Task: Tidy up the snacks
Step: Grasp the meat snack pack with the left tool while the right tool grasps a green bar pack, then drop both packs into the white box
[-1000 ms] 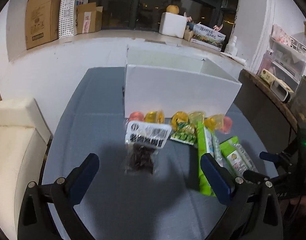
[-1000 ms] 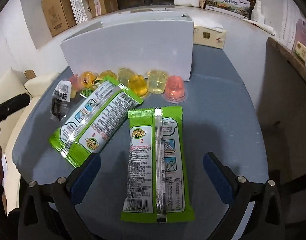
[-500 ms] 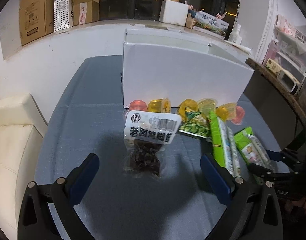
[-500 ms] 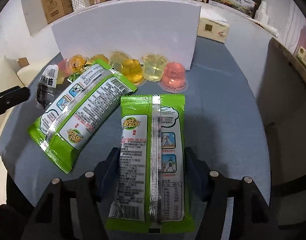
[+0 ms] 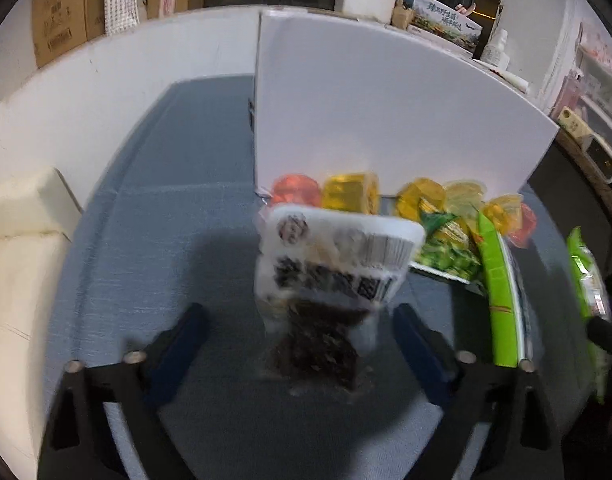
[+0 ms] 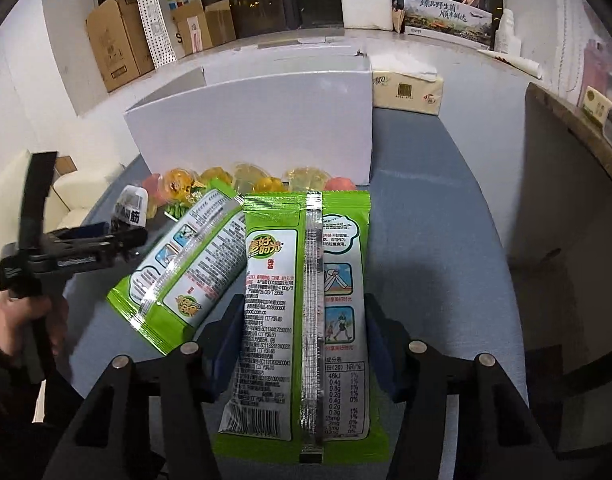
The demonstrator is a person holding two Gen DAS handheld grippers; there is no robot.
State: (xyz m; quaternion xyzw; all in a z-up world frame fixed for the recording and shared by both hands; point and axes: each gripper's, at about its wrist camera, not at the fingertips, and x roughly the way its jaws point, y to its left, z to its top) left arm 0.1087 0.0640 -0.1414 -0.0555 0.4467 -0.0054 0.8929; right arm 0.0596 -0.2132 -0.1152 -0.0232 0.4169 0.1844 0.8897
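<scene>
Meanwhile, right claw (image 6: 301,344) closing around green packet (image 6: 306,312); left claw (image 5: 301,340) closing, not yet touching dark-snack pouch (image 5: 326,280); bare tabletop (image 6: 438,232) rightward.

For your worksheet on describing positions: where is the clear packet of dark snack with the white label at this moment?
In the left wrist view, the dark snack packet lies on the blue tablecloth between the closing left tongs, in front of the jelly cups along the white box.
</scene>
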